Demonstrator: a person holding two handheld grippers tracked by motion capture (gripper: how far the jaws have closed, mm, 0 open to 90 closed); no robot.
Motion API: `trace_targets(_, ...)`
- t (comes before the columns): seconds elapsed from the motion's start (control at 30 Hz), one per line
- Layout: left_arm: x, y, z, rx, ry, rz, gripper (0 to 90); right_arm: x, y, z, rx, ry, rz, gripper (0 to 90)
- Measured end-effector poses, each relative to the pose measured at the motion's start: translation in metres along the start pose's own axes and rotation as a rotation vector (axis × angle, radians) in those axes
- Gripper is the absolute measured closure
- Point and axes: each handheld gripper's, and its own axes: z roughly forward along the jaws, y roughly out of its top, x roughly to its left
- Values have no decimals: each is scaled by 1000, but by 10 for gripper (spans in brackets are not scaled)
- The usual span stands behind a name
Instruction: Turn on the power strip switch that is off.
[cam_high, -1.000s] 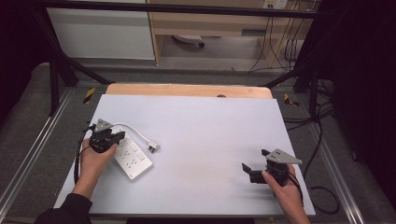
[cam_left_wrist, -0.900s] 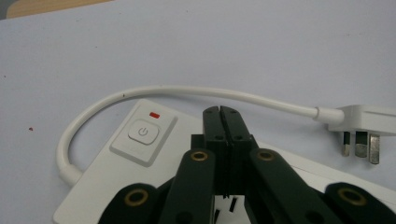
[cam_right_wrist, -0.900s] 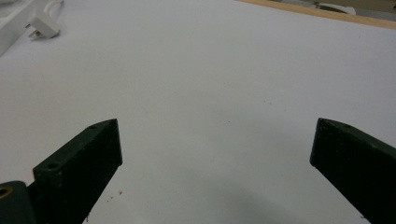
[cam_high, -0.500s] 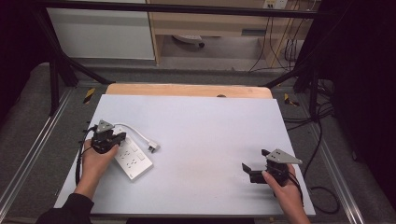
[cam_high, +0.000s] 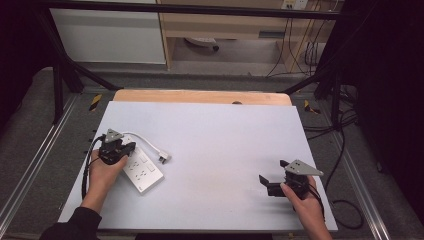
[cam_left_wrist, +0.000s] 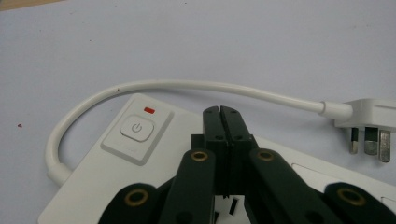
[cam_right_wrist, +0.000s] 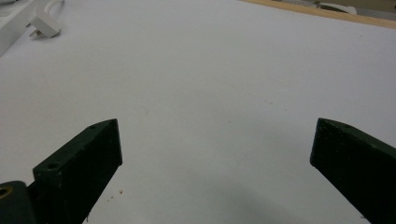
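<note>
A white power strip (cam_high: 143, 172) lies on the left of the white table, its power button (cam_left_wrist: 136, 129) under a small red light. Its short white cable (cam_left_wrist: 187, 87) loops round to a three-pin plug (cam_high: 164, 157) (cam_left_wrist: 369, 122) lying loose on the table. My left gripper (cam_high: 126, 148) (cam_left_wrist: 220, 111) rests over the strip's button end, jaws pressed together with nothing between them. My right gripper (cam_high: 272, 176) (cam_right_wrist: 217, 154) sits low at the table's front right, jaws wide apart over bare table. The plug (cam_right_wrist: 44, 25) and strip edge appear far off in the right gripper view.
The white table (cam_high: 225, 130) ends in a wooden strip (cam_high: 200, 96) at the back. Black frame bars and cables stand on the floor around it, with cabinets behind. Metal rails (cam_high: 35, 160) run along both sides.
</note>
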Motion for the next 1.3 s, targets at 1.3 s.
trace_targets(1.3,4,-7,3,-27,-12,-46,900,1,-1,2,9,2,5,26)
